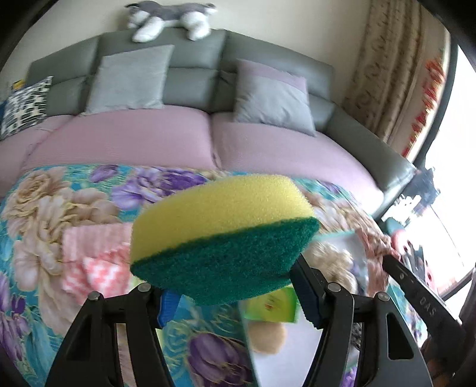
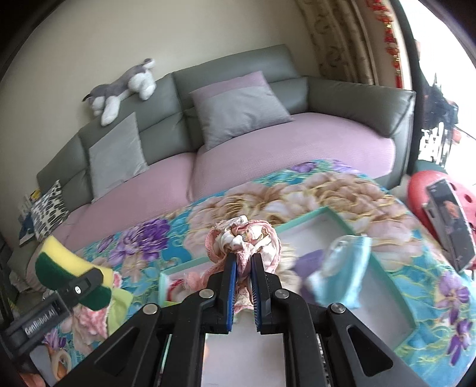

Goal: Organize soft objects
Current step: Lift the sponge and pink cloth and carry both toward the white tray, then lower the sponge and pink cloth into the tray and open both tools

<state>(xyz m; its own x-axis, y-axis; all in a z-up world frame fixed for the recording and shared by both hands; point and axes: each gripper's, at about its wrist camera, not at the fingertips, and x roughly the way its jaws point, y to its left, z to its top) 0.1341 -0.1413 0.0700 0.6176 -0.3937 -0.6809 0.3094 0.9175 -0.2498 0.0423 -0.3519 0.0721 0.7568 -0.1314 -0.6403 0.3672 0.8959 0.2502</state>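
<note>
My left gripper (image 1: 232, 285) is shut on a yellow sponge with a green scouring side (image 1: 220, 226) and holds it in the air above the floral cloth (image 1: 44, 208). The same sponge (image 2: 64, 265) and left gripper (image 2: 80, 285) show at the left of the right wrist view. My right gripper (image 2: 244, 262) is shut on a crumpled pink and white cloth (image 2: 244, 235), above a shallow teal-rimmed box (image 2: 336, 220). A light blue cloth (image 2: 345, 268) lies in that box. A pink checked cloth (image 1: 95, 262) lies on the floral cloth.
A grey sofa (image 1: 190, 59) with pink seat covers, grey cushions (image 1: 131, 80) and a plush dog (image 1: 169, 18) stands behind. A patterned cushion (image 2: 49, 211) is at far left. A red stool (image 2: 428, 190) with a phone stands at right. A green packet (image 1: 273, 306) lies below the sponge.
</note>
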